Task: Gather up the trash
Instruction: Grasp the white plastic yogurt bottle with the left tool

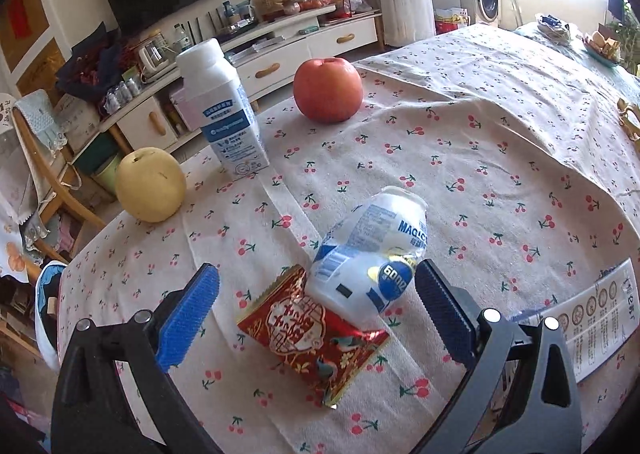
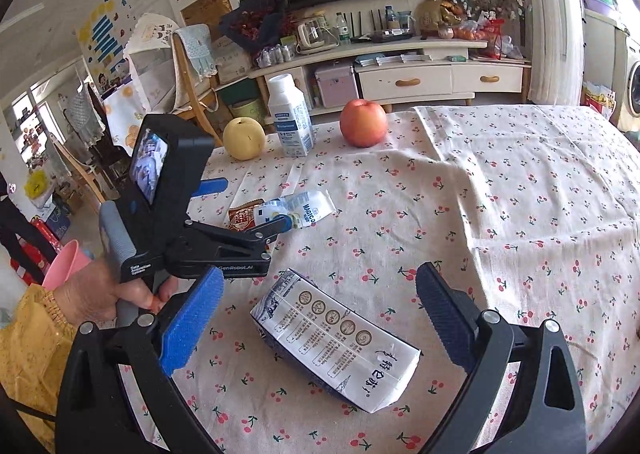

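Observation:
A crushed white and blue plastic bottle (image 1: 368,258) lies on the cherry-print tablecloth (image 1: 500,158), resting on a red snack wrapper (image 1: 316,338). My left gripper (image 1: 318,314) is open, its blue fingers on either side of the wrapper and the bottle's near end. In the right wrist view the left gripper (image 2: 250,204) sits at the bottle (image 2: 304,208) and wrapper (image 2: 242,218). A flattened white and blue carton (image 2: 336,338) lies between the open fingers of my right gripper (image 2: 320,318); its edge also shows in the left wrist view (image 1: 592,314).
A red apple (image 1: 328,90), a yellow pear (image 1: 150,184) and an upright white milk bottle (image 1: 222,110) stand near the table's far edge. A wooden chair (image 2: 192,66) and a TV cabinet (image 2: 400,70) stand beyond the table.

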`<state>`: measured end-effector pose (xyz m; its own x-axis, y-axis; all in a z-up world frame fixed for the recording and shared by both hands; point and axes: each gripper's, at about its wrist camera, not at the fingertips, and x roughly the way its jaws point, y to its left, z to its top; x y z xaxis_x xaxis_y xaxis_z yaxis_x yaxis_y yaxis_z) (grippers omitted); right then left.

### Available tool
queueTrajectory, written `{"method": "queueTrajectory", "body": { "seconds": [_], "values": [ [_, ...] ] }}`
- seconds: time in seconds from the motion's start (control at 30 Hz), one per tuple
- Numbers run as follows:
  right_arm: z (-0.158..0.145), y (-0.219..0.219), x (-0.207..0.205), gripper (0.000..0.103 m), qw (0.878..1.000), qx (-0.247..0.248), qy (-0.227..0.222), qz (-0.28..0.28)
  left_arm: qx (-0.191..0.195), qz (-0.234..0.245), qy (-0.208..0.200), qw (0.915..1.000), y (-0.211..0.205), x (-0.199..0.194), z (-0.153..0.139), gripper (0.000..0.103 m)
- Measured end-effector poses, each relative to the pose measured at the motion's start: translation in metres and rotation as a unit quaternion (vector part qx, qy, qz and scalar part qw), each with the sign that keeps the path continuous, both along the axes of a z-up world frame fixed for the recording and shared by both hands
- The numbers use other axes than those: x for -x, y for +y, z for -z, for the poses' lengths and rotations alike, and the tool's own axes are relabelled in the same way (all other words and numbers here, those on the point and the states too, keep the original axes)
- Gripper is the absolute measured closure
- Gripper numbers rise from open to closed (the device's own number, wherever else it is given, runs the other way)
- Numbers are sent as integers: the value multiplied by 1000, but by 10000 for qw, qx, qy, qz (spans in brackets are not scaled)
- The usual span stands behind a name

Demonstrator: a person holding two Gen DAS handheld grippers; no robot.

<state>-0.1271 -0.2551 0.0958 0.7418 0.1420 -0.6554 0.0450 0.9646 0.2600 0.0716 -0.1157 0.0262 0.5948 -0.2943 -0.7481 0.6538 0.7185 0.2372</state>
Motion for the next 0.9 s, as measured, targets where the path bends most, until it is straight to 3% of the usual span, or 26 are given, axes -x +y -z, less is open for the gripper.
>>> {"method": "queueTrajectory", "body": {
  "seconds": [0.27,0.37,0.4,0.43,0.67,0.9],
  "values": [
    [7,-8,-4,7,9996,-137,242,-79,-374,119,131,9991,-30,-19,17,6],
    [9,-8,-4,7,9993,-150,312,-118,-415,178,213,9988,-37,-18,22,25],
    [10,-8,-5,7,9993,-145,333,-127,-298,188,262,9990,-37,-17,21,36],
    [10,-9,-5,7,9992,-138,350,-130,-243,159,353,9990,-37,-18,22,38],
    [18,-5,-11,7,9975,-100,644,-278,208,-227,553,9980,-27,-19,18,38],
    [36,16,-20,7,9912,514,977,-737,698,-601,529,9943,-7,-13,-1,38]
  ]
}}
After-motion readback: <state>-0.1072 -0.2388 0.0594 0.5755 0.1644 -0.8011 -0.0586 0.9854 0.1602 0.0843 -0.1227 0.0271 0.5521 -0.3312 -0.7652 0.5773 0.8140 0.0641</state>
